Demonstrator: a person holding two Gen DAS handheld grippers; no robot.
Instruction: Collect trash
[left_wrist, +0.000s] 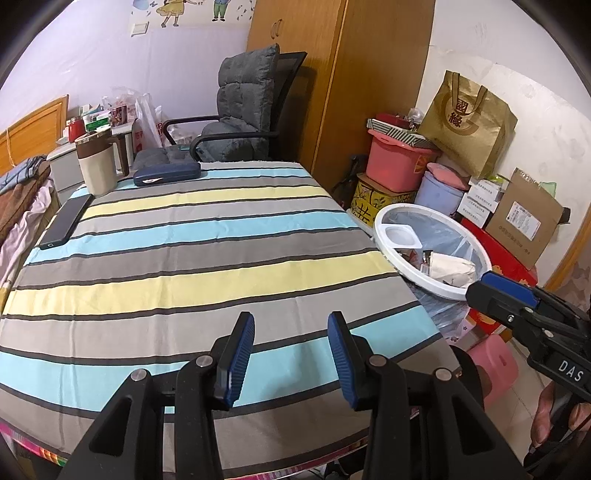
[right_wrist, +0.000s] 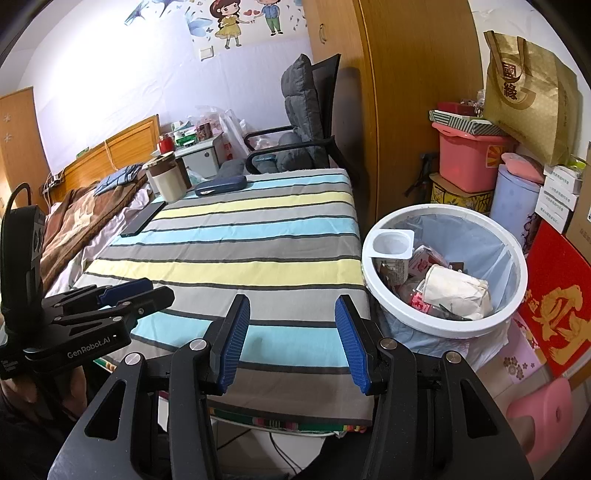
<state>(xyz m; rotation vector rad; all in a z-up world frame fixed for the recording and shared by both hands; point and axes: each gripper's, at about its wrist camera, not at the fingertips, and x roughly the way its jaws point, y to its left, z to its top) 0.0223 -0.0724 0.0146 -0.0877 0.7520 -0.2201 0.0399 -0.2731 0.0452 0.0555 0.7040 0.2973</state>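
Note:
A white round trash bin (right_wrist: 439, 326) with a clear liner stands on the floor right of the striped table (right_wrist: 258, 240). It holds a white yogurt cup (right_wrist: 393, 243), a crumpled paper bag (right_wrist: 458, 291) and wrappers. The bin also shows in the left wrist view (left_wrist: 384, 218). My left gripper (left_wrist: 291, 354) is open and empty over the table's near edge. My right gripper (right_wrist: 293, 341) is open and empty over the table's near right corner, left of the bin. Each gripper appears in the other's view, the right (left_wrist: 495, 291) and the left (right_wrist: 125, 295).
At the table's far left stand a beige mug (left_wrist: 98, 166), a dark blue case (left_wrist: 166, 173) and a black phone (left_wrist: 66, 221). A grey office chair (left_wrist: 240, 114) is behind the table. Boxes, pink tubs (right_wrist: 469, 162) and a gold bag (right_wrist: 524, 92) are stacked right. A pink stool (right_wrist: 546, 413) sits near right.

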